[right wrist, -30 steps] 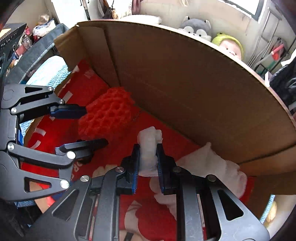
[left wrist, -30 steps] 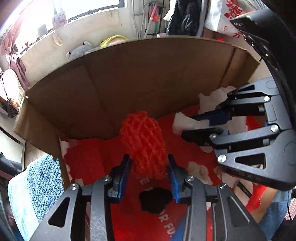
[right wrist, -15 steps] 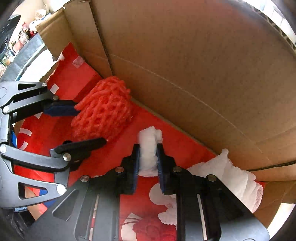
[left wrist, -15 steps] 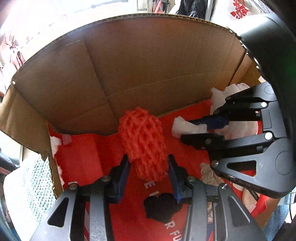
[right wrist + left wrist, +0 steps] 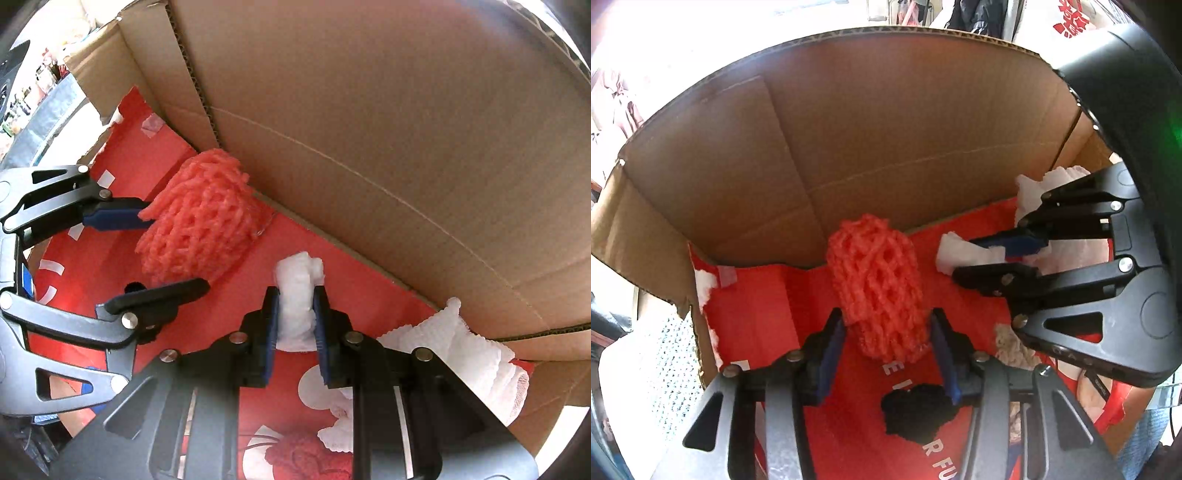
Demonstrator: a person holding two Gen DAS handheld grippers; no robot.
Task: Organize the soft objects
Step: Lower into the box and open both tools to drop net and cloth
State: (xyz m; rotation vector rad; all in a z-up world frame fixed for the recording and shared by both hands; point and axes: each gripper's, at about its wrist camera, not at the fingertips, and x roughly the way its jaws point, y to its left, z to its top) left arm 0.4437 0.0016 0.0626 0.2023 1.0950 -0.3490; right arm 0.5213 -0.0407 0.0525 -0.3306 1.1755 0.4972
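The red foam net sleeve [image 5: 877, 288], a soft open-mesh tube, rests on the red printed floor of the brown corrugated cardboard box [image 5: 871, 122], between the tips of the left gripper [image 5: 888, 341], whose jaws have just been opening and now stand clear of it. Beside it, the right gripper [image 5: 297, 317] pinches a white crumpled foam wad [image 5: 299, 295] tightly, with more white foam netting [image 5: 476, 354] to its right.
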